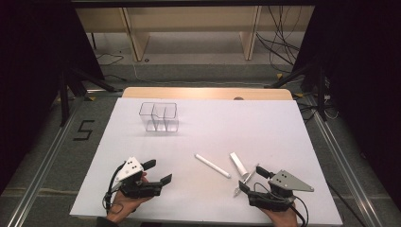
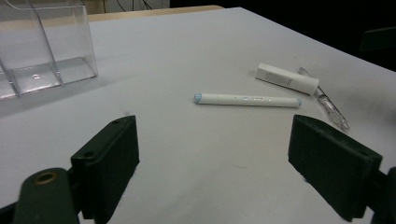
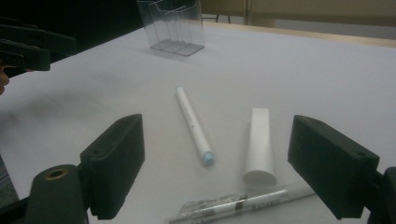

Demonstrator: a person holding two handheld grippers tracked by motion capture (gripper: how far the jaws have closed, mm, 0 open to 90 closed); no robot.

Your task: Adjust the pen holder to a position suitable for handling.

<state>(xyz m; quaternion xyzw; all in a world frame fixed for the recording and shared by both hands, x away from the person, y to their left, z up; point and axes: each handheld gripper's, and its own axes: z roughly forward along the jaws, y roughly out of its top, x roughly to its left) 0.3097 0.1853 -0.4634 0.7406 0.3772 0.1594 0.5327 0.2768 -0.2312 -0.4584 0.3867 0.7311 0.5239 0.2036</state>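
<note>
A white marker (image 1: 213, 165) (image 2: 247, 100) (image 3: 193, 123) lies on the white table between my two grippers. To its right rests a short white tube (image 1: 238, 163) (image 2: 286, 79) (image 3: 259, 146), and beside that a clear pen (image 1: 246, 179) (image 2: 328, 103) (image 3: 243, 203). My left gripper (image 1: 158, 171) (image 2: 219, 163) stands open at the front left, nothing between its jaws. My right gripper (image 1: 254, 179) (image 3: 224, 168) is open at the front right, jaws just short of the pen and tube. A clear plastic organizer (image 1: 159, 116) (image 2: 42, 46) (image 3: 171, 25) stands at the back left.
The white table top (image 1: 236, 123) has a wooden strip along its far edge. Beyond it are wooden shelving (image 1: 189, 28) and loose cables on the floor. Dark tripod legs stand at both sides of the table.
</note>
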